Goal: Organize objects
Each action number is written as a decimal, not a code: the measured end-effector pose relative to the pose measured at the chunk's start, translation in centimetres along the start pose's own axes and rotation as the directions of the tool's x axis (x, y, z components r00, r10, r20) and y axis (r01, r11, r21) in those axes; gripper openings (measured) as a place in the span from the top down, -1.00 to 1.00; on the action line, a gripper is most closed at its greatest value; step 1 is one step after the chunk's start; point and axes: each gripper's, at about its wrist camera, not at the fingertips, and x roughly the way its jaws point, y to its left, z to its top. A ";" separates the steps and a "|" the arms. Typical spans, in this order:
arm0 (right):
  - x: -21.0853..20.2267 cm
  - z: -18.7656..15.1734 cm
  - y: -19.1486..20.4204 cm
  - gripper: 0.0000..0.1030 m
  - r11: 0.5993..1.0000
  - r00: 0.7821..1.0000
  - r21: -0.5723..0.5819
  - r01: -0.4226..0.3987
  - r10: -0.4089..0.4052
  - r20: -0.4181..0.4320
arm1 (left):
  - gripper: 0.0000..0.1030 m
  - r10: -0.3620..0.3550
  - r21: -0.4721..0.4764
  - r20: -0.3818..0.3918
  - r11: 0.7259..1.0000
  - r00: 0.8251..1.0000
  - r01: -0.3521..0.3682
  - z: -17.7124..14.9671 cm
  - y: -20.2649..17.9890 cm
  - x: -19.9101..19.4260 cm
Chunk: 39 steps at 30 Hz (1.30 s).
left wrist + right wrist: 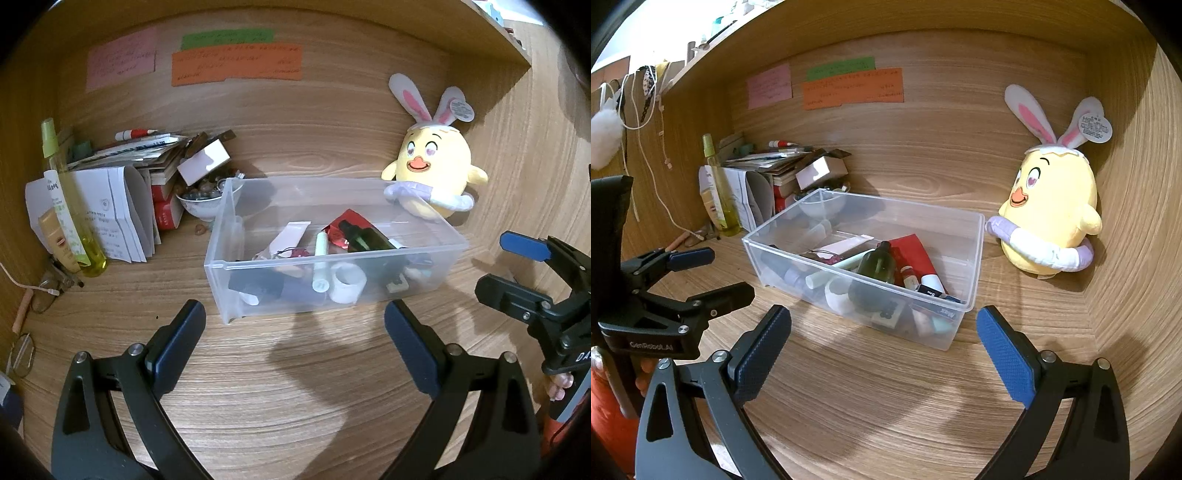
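Centrally on the table (295,387) sat the clear bin (332,291), holding bottles and tubes. Thin plastic, probably light, flexible, slippery; its rim looked the best hold. Left gripper (295,332) and right gripper (884,332) both gaped wide, empty.

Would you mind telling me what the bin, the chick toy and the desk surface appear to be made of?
Bin: clear, slightly frosted plastic by the look; its contents show through the walls.
Chick toy: soft plush fabric, matte and fuzzy, with a stuffed, rounded shape.
Desk: wood grain with a smooth, low-sheen finish; whether solid wood or laminate cannot be told.
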 end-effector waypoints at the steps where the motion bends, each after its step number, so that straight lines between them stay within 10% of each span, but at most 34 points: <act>1: 0.0 0.0 0.0 -0.95 1.000 1.000 0.000 0.000 0.000 0.000 | -0.92 0.001 0.002 0.001 1.000 1.000 -0.001 0.0 -0.1 0.0; 39: -0.1 0.1 0.2 -0.95 1.000 1.000 -0.005 0.000 0.000 -0.001 | -0.93 -0.048 -0.034 0.002 0.998 0.999 0.048 -0.3 0.0 -0.7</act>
